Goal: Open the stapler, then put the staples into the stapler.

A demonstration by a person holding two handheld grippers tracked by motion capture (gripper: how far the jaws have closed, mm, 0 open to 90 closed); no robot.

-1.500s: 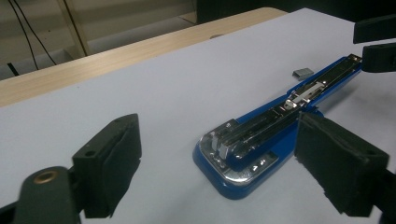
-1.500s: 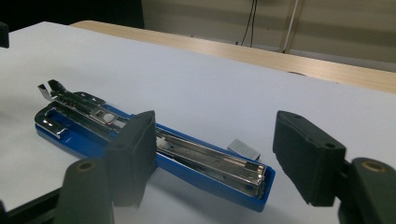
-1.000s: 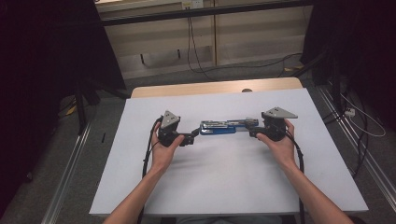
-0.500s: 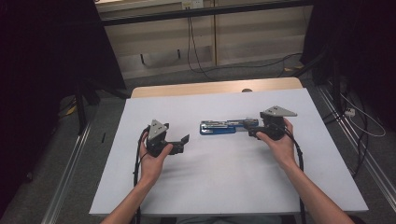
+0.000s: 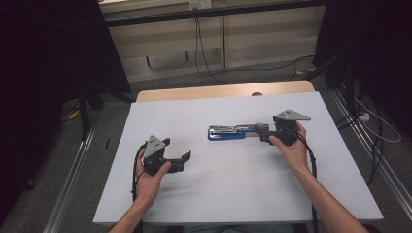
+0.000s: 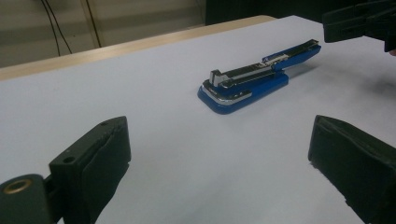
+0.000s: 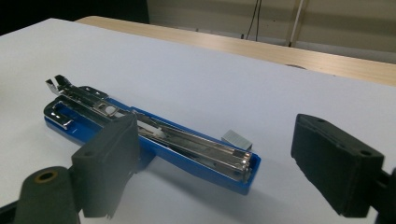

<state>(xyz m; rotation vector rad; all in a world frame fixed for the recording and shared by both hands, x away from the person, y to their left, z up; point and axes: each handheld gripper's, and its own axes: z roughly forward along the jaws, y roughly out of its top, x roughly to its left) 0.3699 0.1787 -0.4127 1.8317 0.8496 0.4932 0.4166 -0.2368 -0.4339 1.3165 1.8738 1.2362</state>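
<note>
Blue stapler lying opened out flat near the middle of the white table, metal magazine channel facing up, blue base underneath, long axis running across the table. Just beside its rear end, a small grey strip of staples, close to the blue edge, possibly touching it; hard to tell from the right gripper view. Also hard to say whether the channel already carries staples. Around that same rear end, the right gripper, spread wide and gripping nothing, having just opened a little further, one pad beside the magazine and the other well out to the side. Farther off, toward the near left of the table, the left gripper, likewise wide and empty, aimed at the stapler's front from a distance. Likely next: picking up the staple strip for loading. Best done by centring over the strip alone, keeping clear of the blue edge, closing gently on its long sides so as not to break it, and steadying the stapler's front end with the left before sliding anything in.
</note>
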